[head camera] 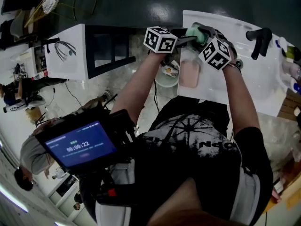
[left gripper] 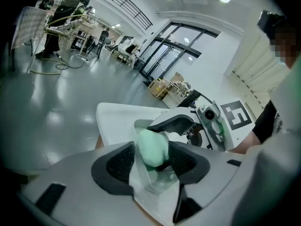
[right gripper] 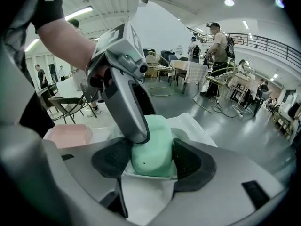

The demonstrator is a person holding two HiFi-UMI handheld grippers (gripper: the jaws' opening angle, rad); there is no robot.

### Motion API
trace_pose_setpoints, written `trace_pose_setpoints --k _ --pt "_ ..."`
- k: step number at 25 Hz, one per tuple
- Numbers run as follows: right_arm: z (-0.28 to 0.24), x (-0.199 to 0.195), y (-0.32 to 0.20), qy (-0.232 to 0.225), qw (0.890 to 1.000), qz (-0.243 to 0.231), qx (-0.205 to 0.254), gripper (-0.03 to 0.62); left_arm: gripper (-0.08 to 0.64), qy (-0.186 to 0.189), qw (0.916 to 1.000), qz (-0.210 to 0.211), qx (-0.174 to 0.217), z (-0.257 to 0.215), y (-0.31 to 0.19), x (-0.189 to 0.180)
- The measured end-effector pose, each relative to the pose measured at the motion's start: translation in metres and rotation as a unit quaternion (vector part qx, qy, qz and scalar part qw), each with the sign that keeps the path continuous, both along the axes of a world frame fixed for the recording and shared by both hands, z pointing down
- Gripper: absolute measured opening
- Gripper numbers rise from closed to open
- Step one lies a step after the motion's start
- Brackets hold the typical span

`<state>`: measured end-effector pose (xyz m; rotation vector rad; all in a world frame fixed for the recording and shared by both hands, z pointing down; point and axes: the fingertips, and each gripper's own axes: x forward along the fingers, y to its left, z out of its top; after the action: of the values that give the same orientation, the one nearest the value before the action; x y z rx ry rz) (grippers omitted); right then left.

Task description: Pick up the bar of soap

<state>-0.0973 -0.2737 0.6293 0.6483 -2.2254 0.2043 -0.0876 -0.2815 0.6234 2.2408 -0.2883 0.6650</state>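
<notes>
**A:** Start big; where does it stand?

**B:** The sink (head camera: 254, 91) fills the upper right of the head view; both grippers meet at one corner of it, coming in from opposite sides.

**A:** And their jaws?

**B:** The left gripper (left gripper: 151, 161) stands fairly wide, its pads either side of the soap (left gripper: 151, 147); a strip of clear dish shows between one pad and the bar, so I read no squeeze there. The right gripper (right gripper: 151, 160) stands about as wide as it goes, also straddling the bar; one of the left gripper's jaws crosses in front of one of its pads, and a thin gap shows at the other pad.

**A:** Anything else nearby?

**B:** A pink tray (head camera: 189, 74) lies on the sink just beside them; it plays no part that I can see.

**A:** So where is the bar?

**B:** In its dish (right gripper: 146, 176), sitting flat on the bottom; pale green, rounded, not lifted.

**A:** Progress, then?

**B:** In my judgement the approach is done; both grippers are placed around the bar. Left to do: close on it and raise it clear of the dish. With two grippers crowding one small bar, I'd guess only one needs to close.
</notes>
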Motion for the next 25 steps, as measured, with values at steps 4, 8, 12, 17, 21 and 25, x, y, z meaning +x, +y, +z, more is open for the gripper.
trace_pose_setpoints --k 4,8,12,17,21,25 --pt "-0.002 -0.008 0.000 0.013 0.999 -0.025 0.025 0.268 0.221 0.006 1.0000 -0.007 -0.001 0.000 0.000 0.000" --pt "-0.003 -0.012 -0.003 0.012 0.999 -0.024 0.034 0.272 0.207 0.005 0.9998 -0.014 0.015 -0.002 -0.003 -0.005" --pt "-0.002 -0.013 -0.005 0.009 0.999 -0.023 0.039 0.273 0.166 0.003 0.9993 -0.025 0.026 -0.003 -0.005 -0.008" --pt "-0.007 -0.016 -0.008 0.004 0.998 -0.021 0.055 0.273 0.149 0.020 0.9986 -0.040 0.029 -0.010 -0.007 -0.010" --pt "-0.014 -0.016 -0.010 -0.002 0.998 -0.018 0.065 0.273 0.147 0.026 0.9979 -0.042 0.041 -0.018 -0.009 -0.009" --pt "-0.017 -0.015 -0.011 -0.003 0.997 -0.020 0.073 0.273 0.146 0.031 0.9974 -0.047 0.045 -0.022 -0.010 -0.008"
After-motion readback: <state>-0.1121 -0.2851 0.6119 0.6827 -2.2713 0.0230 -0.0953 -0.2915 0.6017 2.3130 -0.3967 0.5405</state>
